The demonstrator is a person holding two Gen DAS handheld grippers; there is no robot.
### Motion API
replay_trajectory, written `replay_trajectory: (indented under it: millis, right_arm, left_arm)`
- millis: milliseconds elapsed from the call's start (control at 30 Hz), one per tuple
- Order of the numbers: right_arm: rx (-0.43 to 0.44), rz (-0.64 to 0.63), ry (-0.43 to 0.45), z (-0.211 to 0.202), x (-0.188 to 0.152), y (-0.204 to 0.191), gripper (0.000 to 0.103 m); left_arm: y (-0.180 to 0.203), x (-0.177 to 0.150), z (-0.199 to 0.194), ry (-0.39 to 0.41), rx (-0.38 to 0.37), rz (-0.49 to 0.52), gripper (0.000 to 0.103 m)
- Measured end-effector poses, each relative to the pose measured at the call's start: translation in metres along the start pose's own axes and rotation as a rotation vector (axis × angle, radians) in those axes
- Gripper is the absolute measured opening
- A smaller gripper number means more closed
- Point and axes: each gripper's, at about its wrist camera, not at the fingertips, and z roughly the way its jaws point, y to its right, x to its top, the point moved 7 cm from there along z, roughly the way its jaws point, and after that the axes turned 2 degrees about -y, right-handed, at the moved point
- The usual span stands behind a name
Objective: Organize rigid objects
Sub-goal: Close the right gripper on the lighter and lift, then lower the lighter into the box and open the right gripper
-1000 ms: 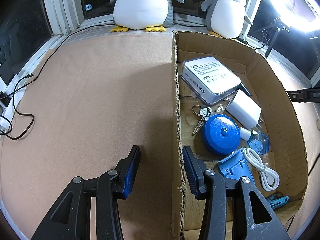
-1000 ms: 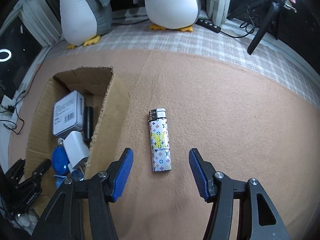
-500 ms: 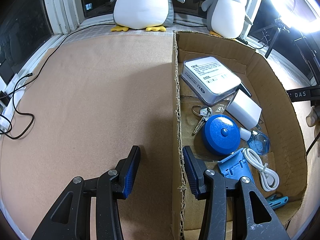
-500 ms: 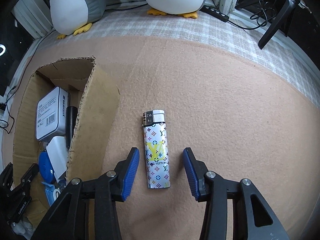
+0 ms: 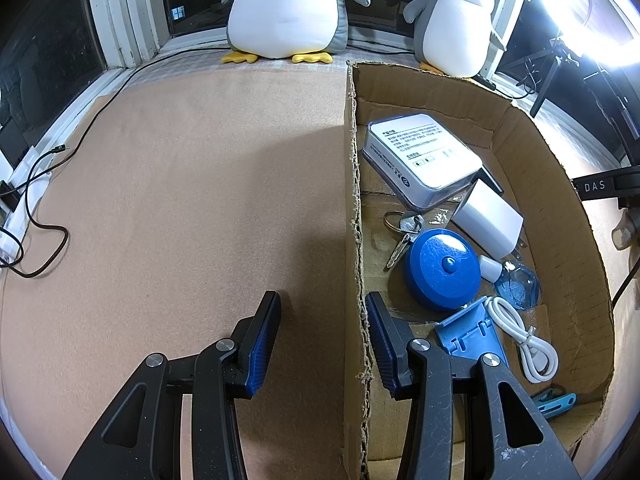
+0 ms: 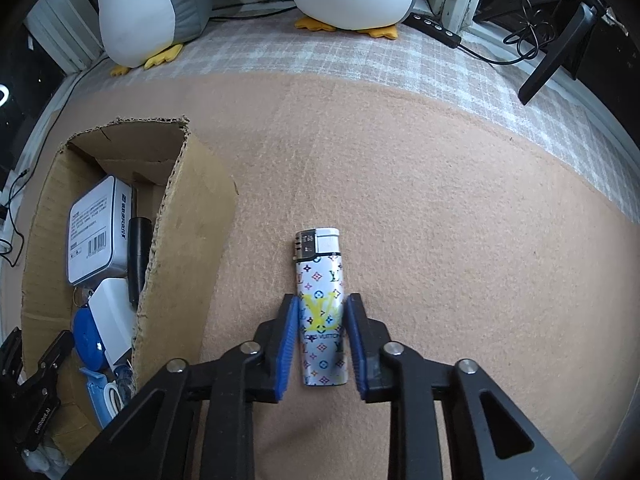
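A white lighter [image 6: 320,268] with a coloured monogram print lies flat on the tan mat, just right of the cardboard box [image 6: 188,216]. My right gripper [image 6: 323,300] is shut on its lower half, both blue pads against its sides. My left gripper [image 5: 322,312] is open and straddles the left wall of the box [image 5: 354,184], with the right finger inside. The box holds a white tin [image 5: 420,156], a white charger [image 5: 488,224], keys [image 5: 404,232], a blue round case [image 5: 442,270], a blue stand [image 5: 468,340] and a white cable [image 5: 524,340].
Two plush penguins [image 5: 288,4] [image 5: 452,20] stand on the window ledge at the back. Black cables [image 5: 40,232] trail over the mat's left edge. A power strip [image 6: 432,24] and a black tripod leg [image 6: 556,52] sit at the back right.
My right gripper has moved forward over the lighter and its jaws have come together from wide apart onto the lighter's sides. The left gripper has stayed still.
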Motion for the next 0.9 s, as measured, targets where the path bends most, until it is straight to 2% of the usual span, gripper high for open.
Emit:
replay_trajectory:
  millis: [433, 700, 900]
  right_arm:
    - [0.032, 0.052, 0.041, -0.015, -0.018, 0.009, 0.021]
    - [0.090, 0.078, 0.126, -0.058, -0.030, 0.006, 0.021]
    - [0.136, 0.045, 0.190, -0.091, -0.027, -0.021, 0.021]
  left_arm:
    - [0.000, 0.000, 0.000, 0.000, 0.000, 0.000, 0.048]
    - [0.000, 0.000, 0.000, 0.000, 0.000, 0.000, 0.048]
    - [0.000, 0.000, 0.000, 0.000, -0.001, -0.001, 0.048]
